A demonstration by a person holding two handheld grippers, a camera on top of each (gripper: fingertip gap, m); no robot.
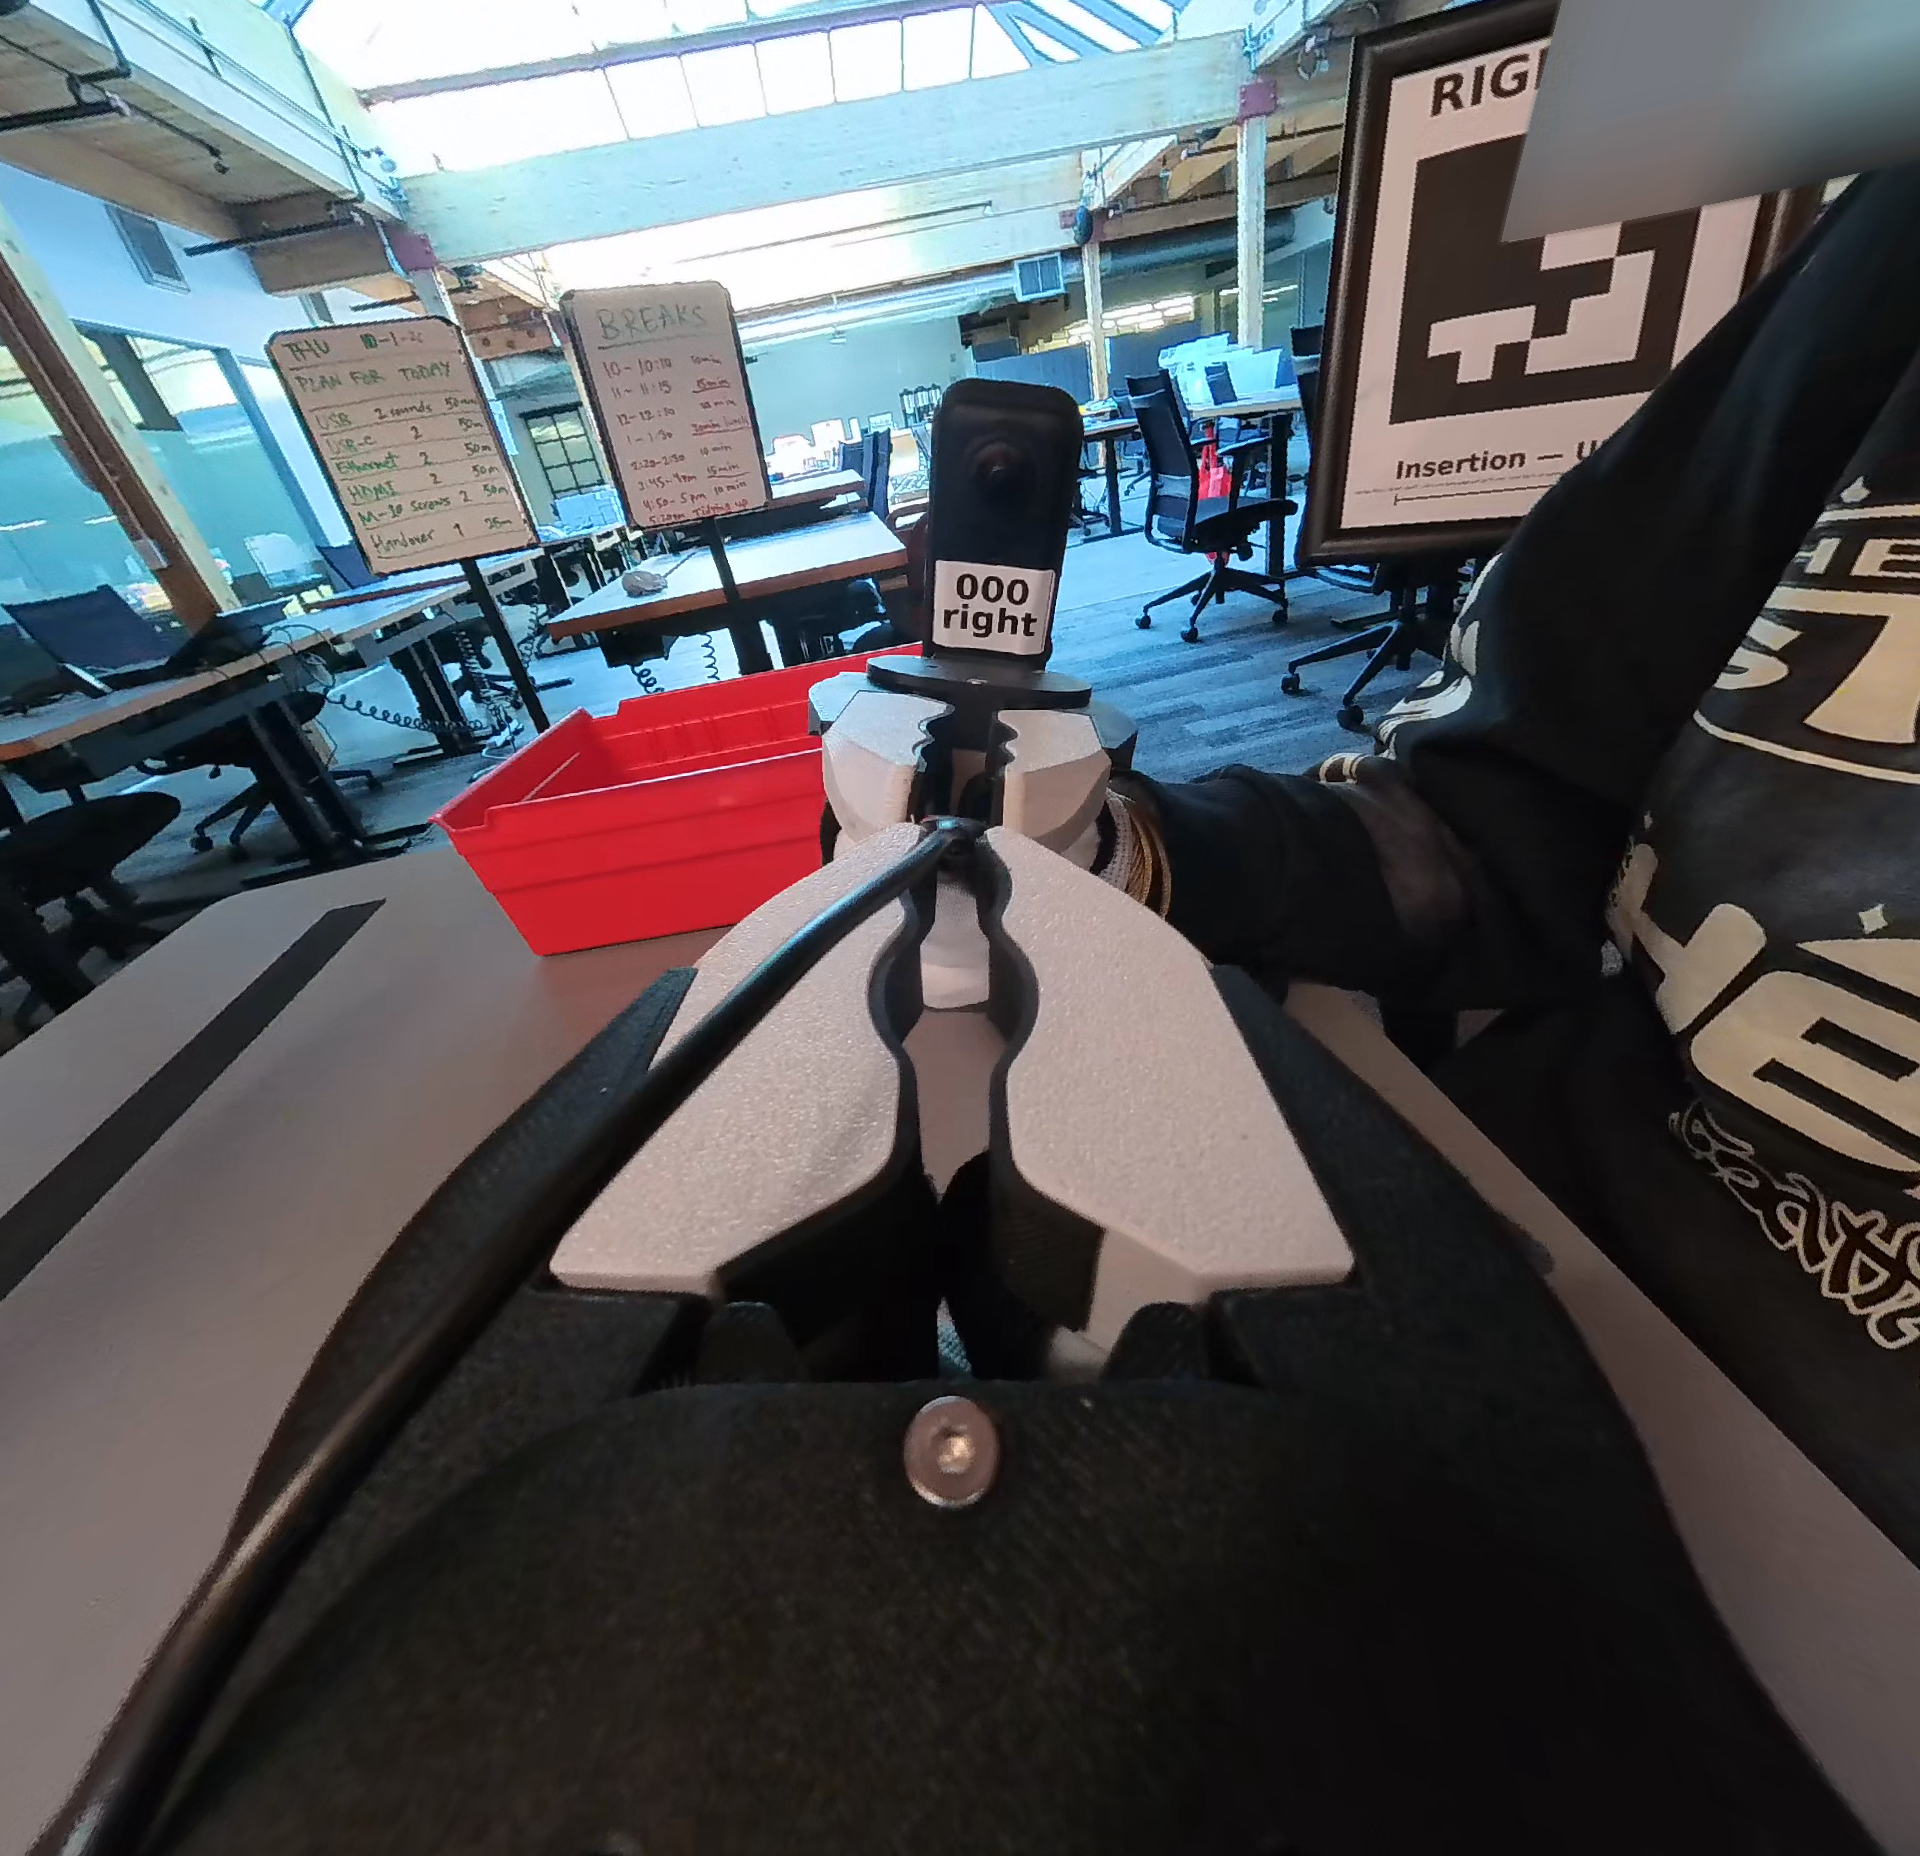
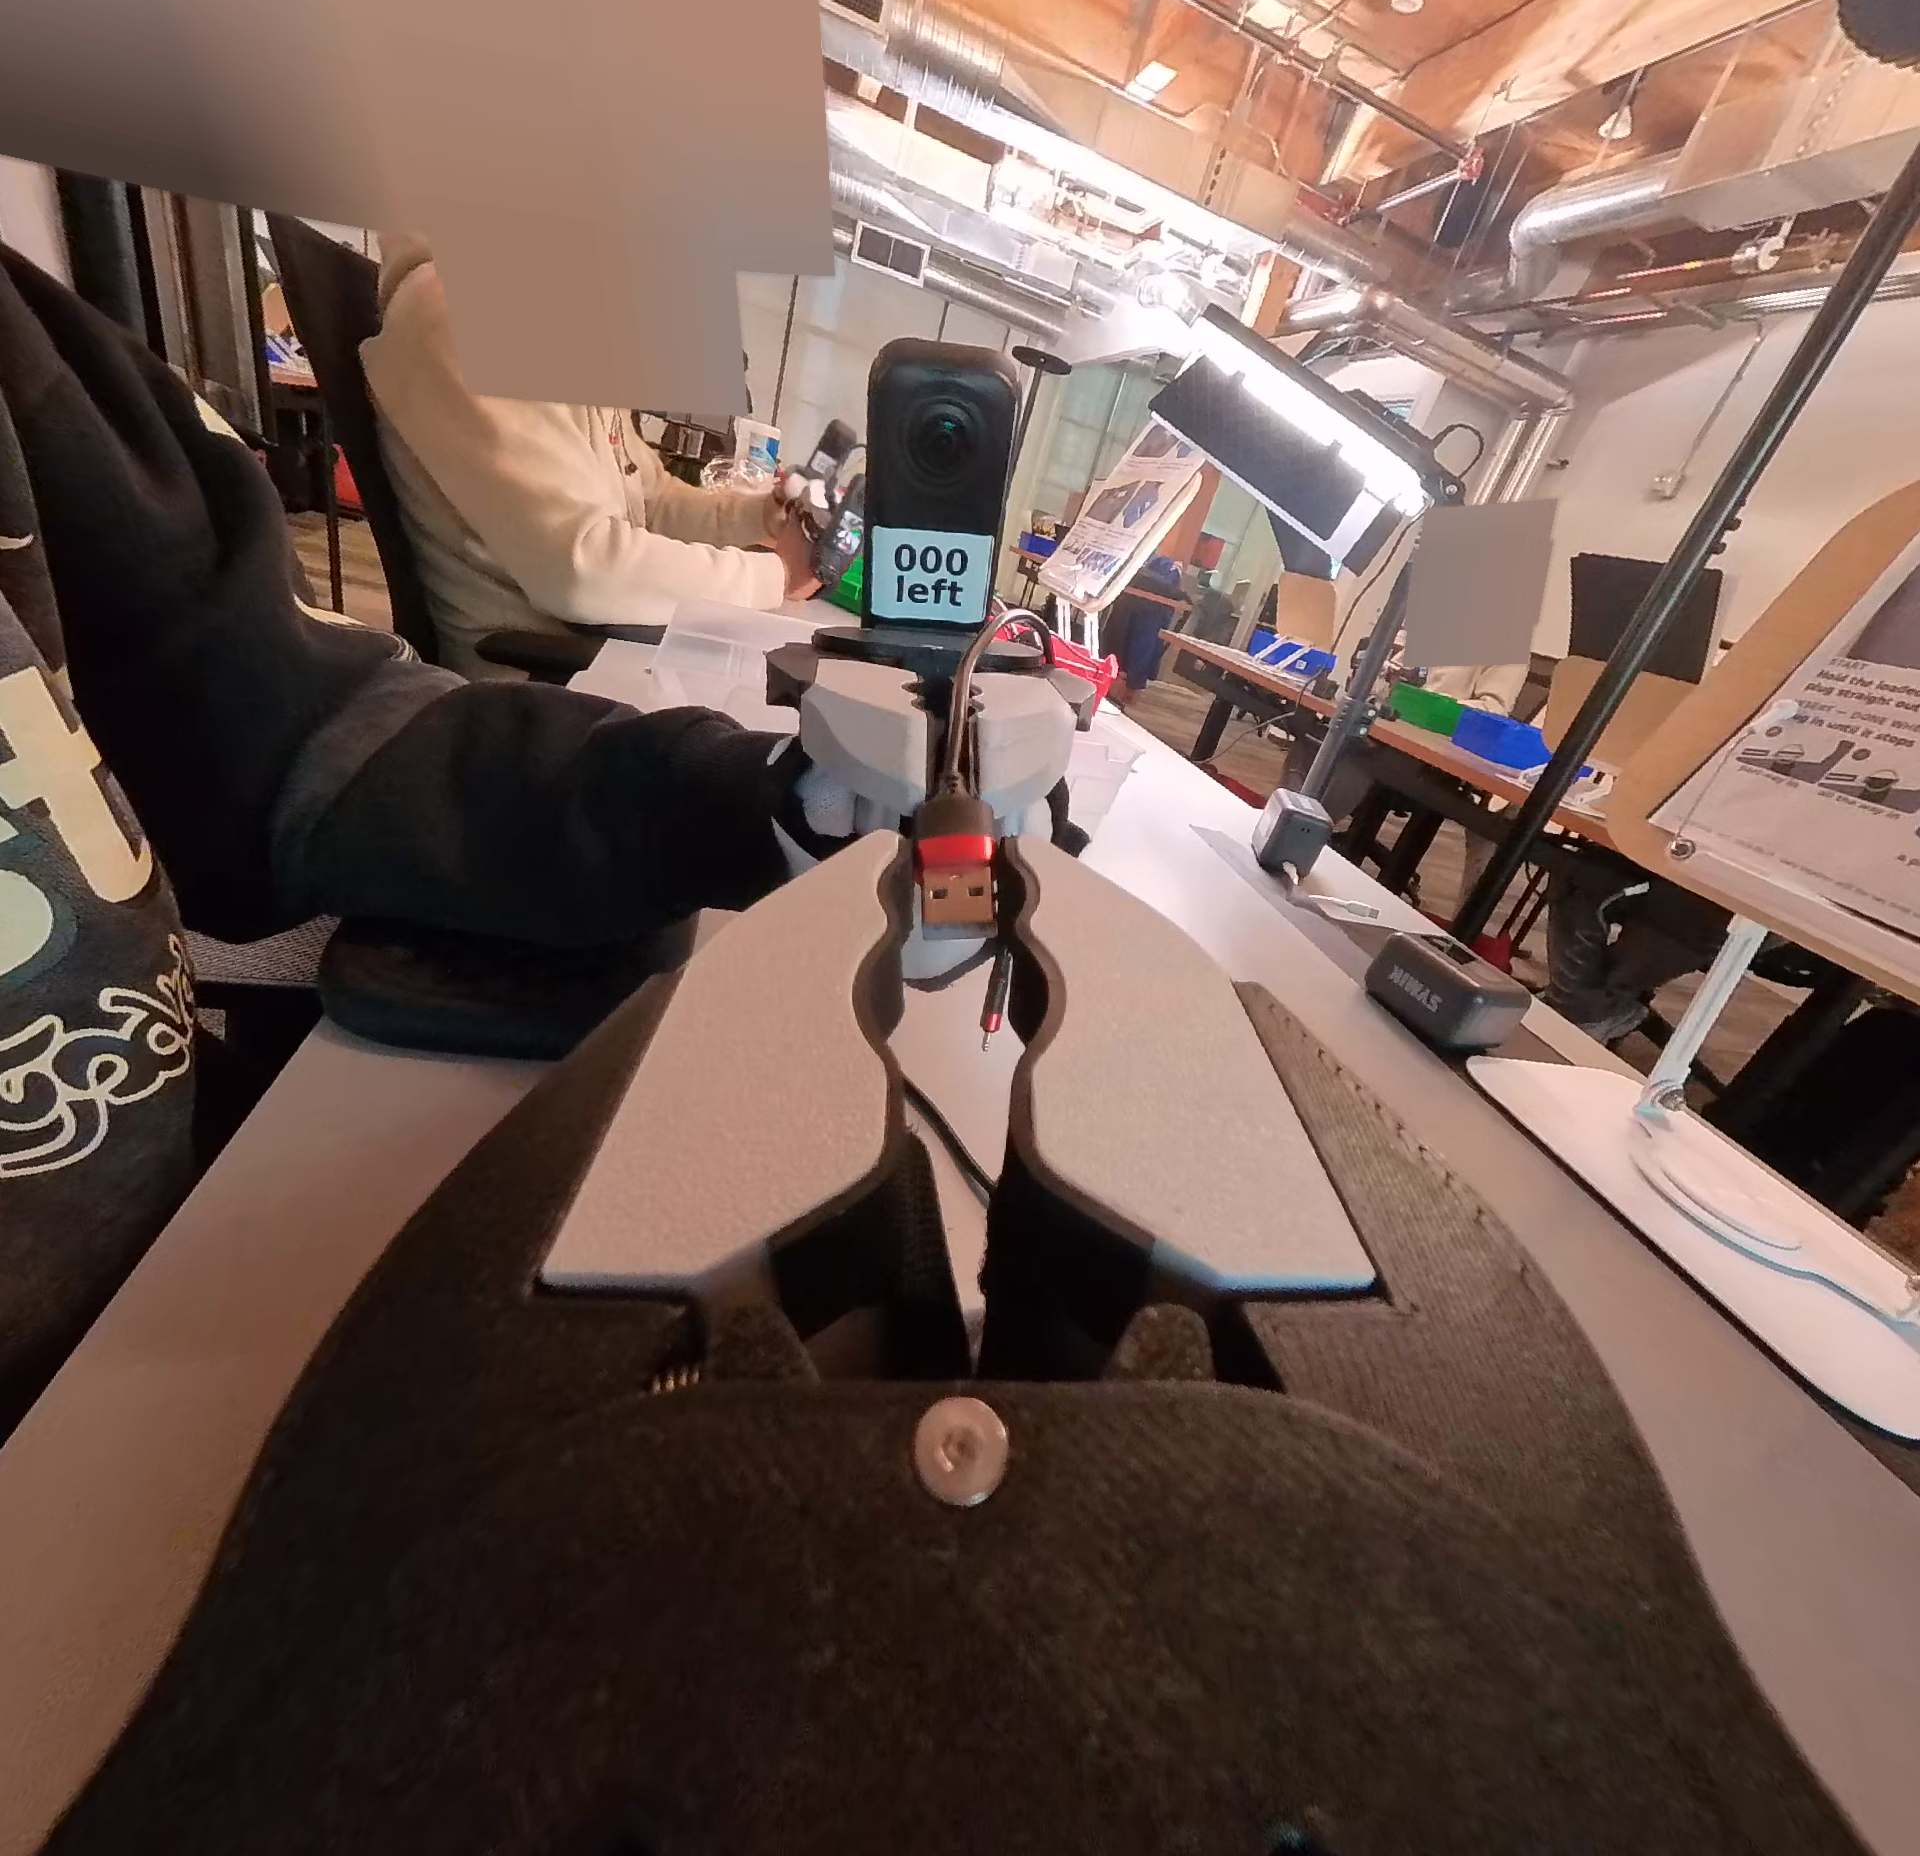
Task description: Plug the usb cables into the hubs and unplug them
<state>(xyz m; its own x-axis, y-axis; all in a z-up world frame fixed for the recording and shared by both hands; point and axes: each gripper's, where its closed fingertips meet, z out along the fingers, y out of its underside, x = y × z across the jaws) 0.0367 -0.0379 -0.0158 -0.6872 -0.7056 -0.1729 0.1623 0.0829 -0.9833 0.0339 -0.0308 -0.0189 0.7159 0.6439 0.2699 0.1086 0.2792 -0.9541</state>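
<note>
Left gripper (image 1: 961,848) clamped on USB-A plug (image 2: 954,887), held prongs-forward, we judge for insertion | right gripper (image 2: 958,856) facing plug, nearly closed, hold we cannot tell.

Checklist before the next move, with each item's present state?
1. Left gripper grips the cable: ok, shut on it.
2. Plug sits between the right gripper tips: ok.
3. Right gripper clamps the plug: cannot tell.
4. Plug's metal end bare and straight: ok.
5. Hub located: cannot tell; a grey box on the table may be one.
6. Red bin apart from both grippers: ok.
</note>
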